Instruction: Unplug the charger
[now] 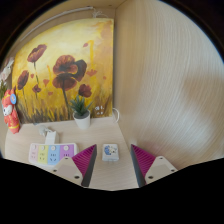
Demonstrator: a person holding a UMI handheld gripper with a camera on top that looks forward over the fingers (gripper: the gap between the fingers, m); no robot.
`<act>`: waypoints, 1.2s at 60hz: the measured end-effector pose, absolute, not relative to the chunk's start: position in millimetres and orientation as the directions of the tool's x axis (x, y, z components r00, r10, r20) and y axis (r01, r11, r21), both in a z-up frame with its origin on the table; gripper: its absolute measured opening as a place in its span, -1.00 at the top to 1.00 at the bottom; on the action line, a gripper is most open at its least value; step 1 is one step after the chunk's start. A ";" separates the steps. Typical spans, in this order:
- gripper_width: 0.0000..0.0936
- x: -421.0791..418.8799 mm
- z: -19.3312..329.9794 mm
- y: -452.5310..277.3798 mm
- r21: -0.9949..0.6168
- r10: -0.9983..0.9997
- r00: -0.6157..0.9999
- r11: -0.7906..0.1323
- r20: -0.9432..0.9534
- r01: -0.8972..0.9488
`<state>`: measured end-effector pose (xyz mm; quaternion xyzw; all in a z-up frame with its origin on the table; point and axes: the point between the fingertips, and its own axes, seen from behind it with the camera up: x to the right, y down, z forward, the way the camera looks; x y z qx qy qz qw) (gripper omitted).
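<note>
The charger (110, 152) is a small white block with a grey face, sitting low between the two finger pads with a gap at either side (nothing presses on it). A thin white cable (113, 118) runs up from it toward the wall behind.

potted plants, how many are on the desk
1. The potted plant stands at the back of the desk, before the poppy painting, beyond the open gripper. Others may be hidden.
</note>
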<state>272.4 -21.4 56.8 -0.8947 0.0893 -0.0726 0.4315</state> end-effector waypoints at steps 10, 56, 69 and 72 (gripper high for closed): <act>-0.69 232.3 150.1 -44.7 -0.857 -0.211 0.978 -0.503 -0.009 -0.116; -0.73 -91.6 231.8 -302.4 -0.891 0.079 0.997 -0.453 -0.025 0.014; -0.74 -99.5 228.1 -327.4 -0.886 0.088 0.996 -0.464 -0.018 0.025; -0.73 -96.6 229.1 -329.3 -0.888 0.082 0.997 -0.458 -0.011 0.028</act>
